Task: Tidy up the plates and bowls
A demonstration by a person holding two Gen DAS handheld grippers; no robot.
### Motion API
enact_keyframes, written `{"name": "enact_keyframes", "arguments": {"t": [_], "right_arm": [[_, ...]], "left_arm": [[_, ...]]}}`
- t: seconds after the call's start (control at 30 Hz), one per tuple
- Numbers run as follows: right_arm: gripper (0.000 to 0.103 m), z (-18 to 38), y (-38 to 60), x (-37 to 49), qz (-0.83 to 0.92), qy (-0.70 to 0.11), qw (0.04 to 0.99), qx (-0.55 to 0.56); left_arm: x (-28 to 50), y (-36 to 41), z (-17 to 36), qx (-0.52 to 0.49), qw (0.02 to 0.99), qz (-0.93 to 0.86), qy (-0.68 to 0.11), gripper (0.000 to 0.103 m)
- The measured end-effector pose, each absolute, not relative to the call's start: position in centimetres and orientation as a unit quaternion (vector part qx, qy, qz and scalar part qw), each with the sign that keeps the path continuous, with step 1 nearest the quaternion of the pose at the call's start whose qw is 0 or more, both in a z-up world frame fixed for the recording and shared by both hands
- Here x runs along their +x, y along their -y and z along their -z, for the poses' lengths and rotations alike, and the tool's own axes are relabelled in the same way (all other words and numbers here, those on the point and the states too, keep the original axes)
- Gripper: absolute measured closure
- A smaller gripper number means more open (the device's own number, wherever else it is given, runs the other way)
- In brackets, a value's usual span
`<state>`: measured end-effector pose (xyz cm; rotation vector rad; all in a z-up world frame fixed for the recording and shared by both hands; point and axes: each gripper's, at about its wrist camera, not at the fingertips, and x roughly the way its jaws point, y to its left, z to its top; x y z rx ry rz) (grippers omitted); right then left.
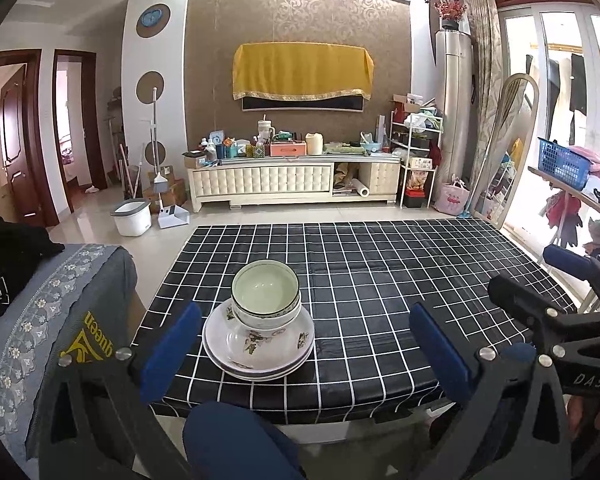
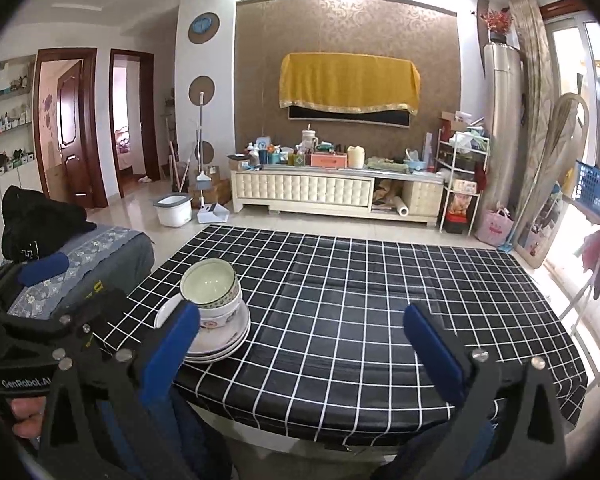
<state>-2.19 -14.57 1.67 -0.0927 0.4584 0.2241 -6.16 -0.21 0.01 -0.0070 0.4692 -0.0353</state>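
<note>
Hovering at the near edge, the left gripper (image 1: 304,344) and right gripper (image 2: 300,344) hold their jaws spread and empty. Beyond them, on the checked surface (image 1: 400,280), nested bowls (image 1: 266,296) sit atop stacked plates (image 1: 259,350), apparently gathered into one compact pile, smallest uppermost, for stability.

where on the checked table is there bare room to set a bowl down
Bare checked cloth runs from the dish stack across to the window-side edge and back to the far edge. The only crowded spot is the near corner by the sofa arm, where plates and bowls sit.
</note>
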Motion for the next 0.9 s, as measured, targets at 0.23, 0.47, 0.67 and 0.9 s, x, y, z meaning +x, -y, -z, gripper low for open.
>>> {"name": "enact_keyframes", "arguments": {"t": [0.23,0.47,0.67,0.9], "right_arm": [[0.0,-1.66,14.69,-2.13,-0.106,-0.229,0.967,-0.046],[0.0,-1.6,14.88,-2.14,-0.106,-0.233,0.966,-0.045],[0.0,-1.52,14.89,-2.1,-0.105,-0.235,0.965,-0.044],[0.0,-1.56,14.97,-2.09,-0.106,-0.235,0.965,-0.043]], "left_arm": [[-6.42,0.51,0.02,0.002,0.973,0.018,-0.23,0.0],[-6.42,0.67,0.0,0.001,0.972,0.02,-0.234,0.0],[-6.4,0.86,-0.09,0.003,0.971,0.021,-0.237,0.0],[-6.46,0.86,-0.12,0.002,0.971,0.021,-0.237,0.0]]}}
